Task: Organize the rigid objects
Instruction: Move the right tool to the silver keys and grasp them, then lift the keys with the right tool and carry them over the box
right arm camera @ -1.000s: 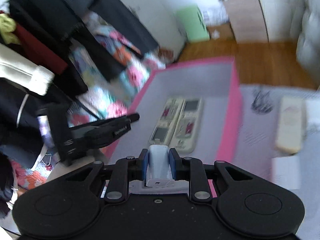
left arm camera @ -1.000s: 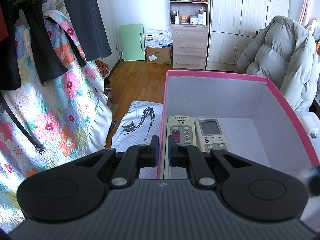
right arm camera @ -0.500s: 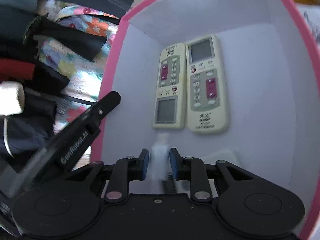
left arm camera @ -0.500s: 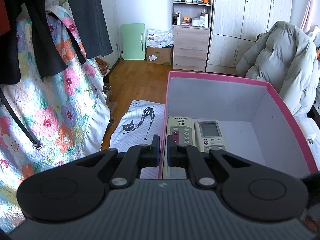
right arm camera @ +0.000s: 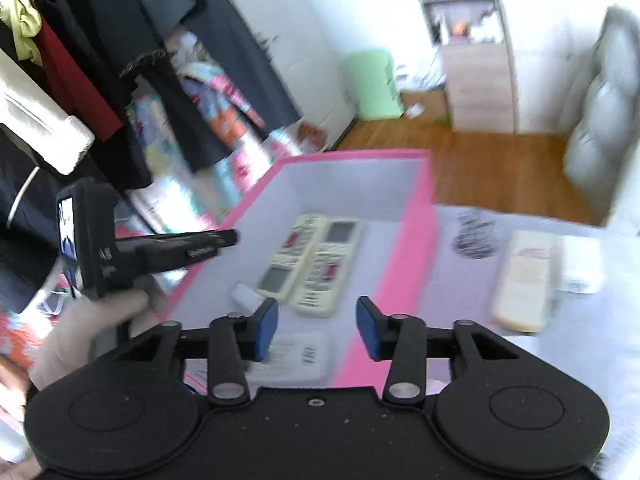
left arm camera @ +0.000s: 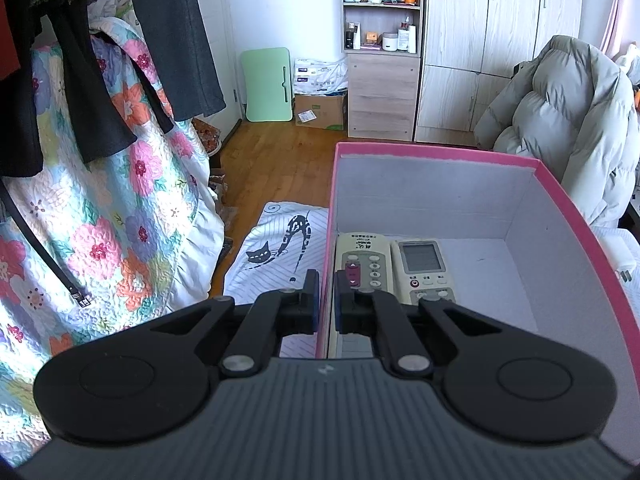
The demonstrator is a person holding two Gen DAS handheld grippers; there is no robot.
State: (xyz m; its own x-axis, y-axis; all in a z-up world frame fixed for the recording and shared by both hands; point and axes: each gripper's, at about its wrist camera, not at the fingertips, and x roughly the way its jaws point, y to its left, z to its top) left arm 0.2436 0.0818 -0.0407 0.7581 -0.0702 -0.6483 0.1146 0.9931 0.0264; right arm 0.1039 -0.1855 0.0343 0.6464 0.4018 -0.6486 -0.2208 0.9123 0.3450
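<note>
A pink box with a white inside holds two cream remote controls side by side. My left gripper is shut on the box's left wall. In the right wrist view the box also holds the two remotes, a small white object beside them and a flat white item near the front. My right gripper is open and empty above the box's near end. Another cream remote lies on the cloth to the right of the box.
A white block lies beside the outer remote. The left gripper's body reaches in from the left. Hanging clothes and a floral quilt fill the left side. A grey puffer coat sits at the right.
My right gripper opened and let go of the small white object, which now lies in the box. It pulled back and up from the box. The left gripper stayed put.
</note>
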